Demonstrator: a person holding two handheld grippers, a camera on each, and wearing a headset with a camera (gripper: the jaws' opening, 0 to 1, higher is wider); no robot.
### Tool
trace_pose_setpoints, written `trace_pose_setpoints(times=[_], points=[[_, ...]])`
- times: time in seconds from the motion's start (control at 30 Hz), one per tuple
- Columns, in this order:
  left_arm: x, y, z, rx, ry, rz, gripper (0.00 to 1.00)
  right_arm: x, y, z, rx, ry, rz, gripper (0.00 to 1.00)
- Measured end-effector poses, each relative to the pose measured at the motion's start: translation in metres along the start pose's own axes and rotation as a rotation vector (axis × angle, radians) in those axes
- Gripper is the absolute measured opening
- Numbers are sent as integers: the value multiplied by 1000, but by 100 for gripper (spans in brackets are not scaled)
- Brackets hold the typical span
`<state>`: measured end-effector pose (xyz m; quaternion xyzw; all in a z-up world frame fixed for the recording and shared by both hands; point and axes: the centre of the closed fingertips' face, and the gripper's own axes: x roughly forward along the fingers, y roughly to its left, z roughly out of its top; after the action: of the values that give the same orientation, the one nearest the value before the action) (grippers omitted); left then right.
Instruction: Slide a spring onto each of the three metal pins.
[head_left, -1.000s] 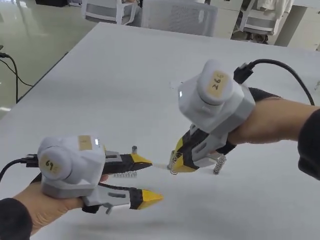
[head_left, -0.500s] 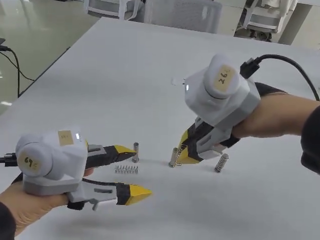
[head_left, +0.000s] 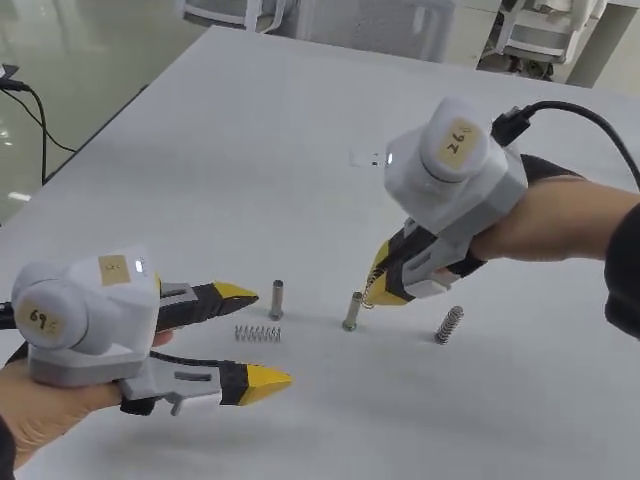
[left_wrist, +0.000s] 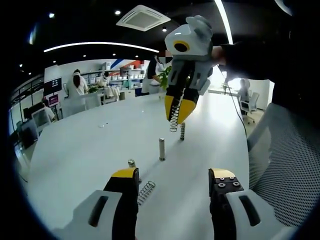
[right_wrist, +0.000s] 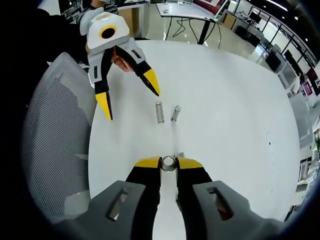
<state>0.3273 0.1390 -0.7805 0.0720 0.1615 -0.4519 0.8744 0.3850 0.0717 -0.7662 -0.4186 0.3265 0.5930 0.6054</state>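
And the right gripper (head_left: 376, 288) is up over the white table (head_left: 250, 150), jaws pressed together on a spring (left_wrist: 173, 118). In its own view the coil sits end-on, pinched between the yellow tips. From the left gripper view the spring hangs straight down below those tips. It's right above the middle pin (head_left: 352, 311), and whether the lower end is touching the pin's top is hard to call from these angles.

Down on the near side, the left gripper (head_left: 250, 336) is held low, jaws spread wide apart. Just ahead of its tips a loose spring (head_left: 258, 332) lies flat on its side on the table. Close beside that stands the left pin (head_left: 277, 299), upright and bare.

Over on the right, the third pin (head_left: 449, 324) has a spring on it, standing apart from the right gripper's tips.
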Motion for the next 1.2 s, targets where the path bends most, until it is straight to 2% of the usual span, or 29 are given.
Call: trace_pose_setpoints(times=[0.37,1.2], points=[[-2,4,-3,-14,3,14,57,11,-15,-2,17,-12,-26,13],[-4,19,-8,-47,-11,56,75,23,-14,-4,35,-10,-2,13]])
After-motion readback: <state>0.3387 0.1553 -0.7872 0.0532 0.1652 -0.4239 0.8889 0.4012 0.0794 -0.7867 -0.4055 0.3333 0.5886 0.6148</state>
